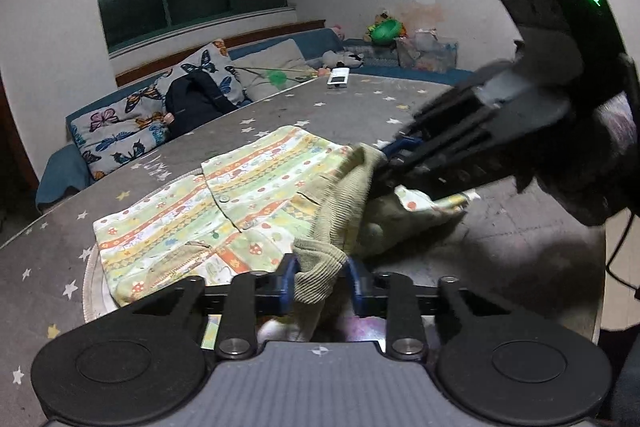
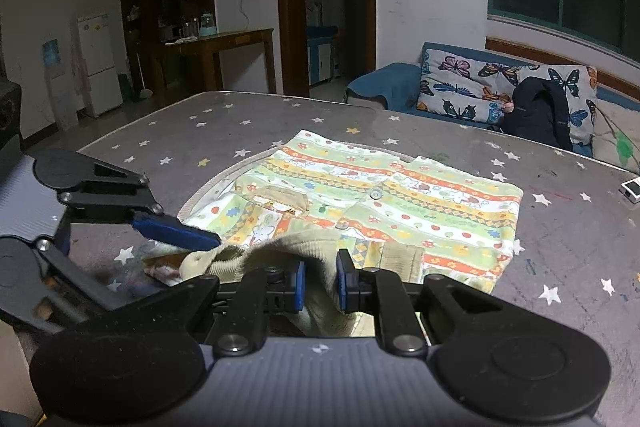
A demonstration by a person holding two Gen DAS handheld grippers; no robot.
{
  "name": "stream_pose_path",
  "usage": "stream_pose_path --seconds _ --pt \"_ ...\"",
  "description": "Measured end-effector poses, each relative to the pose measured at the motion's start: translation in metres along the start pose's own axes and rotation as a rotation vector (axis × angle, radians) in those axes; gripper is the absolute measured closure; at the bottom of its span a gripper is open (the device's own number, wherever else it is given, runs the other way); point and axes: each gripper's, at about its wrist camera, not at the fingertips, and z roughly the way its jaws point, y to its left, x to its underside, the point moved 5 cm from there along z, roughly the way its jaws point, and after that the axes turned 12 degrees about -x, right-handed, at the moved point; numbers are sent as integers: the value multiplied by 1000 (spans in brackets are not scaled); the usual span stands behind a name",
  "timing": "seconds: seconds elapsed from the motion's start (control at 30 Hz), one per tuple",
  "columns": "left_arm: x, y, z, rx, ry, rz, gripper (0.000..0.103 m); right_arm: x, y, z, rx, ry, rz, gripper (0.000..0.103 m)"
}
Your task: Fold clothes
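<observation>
- No brand, label or readable writing shows on the garment or on either tool.
- The small child's garment [image 2: 400, 203], printed in green, yellow and orange bands with mushrooms and flowers and lined in olive ribbed fabric, lies mostly flat on the grey star-patterned table [image 2: 200, 131]; its button front faces up.
- Your left gripper [image 1: 322, 277] holds a bunched fold of the olive ribbed trim [image 1: 320, 267] between its blue pads; the jaws are nearly together, pinching that fabric at the garment's near edge.
- Your right gripper [image 2: 320, 283] has its jaws pressed close on the same olive ribbed edge [image 2: 276, 247]; the cloth rises up between the pads and drapes down behind them.
- In the left wrist view, the right gripper comes in from the right and bites the raised olive cloth just beyond your left jaws.
- In the right wrist view, the left gripper's blue finger [image 2: 176, 229] lies against the cloth at the garment's left corner.
- A small white device [image 1: 338, 79] lies on the table well apart from the garment.
</observation>
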Motion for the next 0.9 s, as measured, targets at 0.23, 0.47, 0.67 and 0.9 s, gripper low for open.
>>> stream_pose_path --seconds 0.23,0.47,0.67,0.9 --pt "-8 22 6 5 7 -100 84 7 0 -5 -7 13 0 71" --pt "-15 27 8 22 4 -124 84 24 8 -4 0 63 -48 54" --pt "-9 28 -3 4 -7 -106 72 19 -6 12 -3 31 32 73" --pt "10 34 -25 -43 -37 -54 55 13 -14 6 -23 -20 109 82"
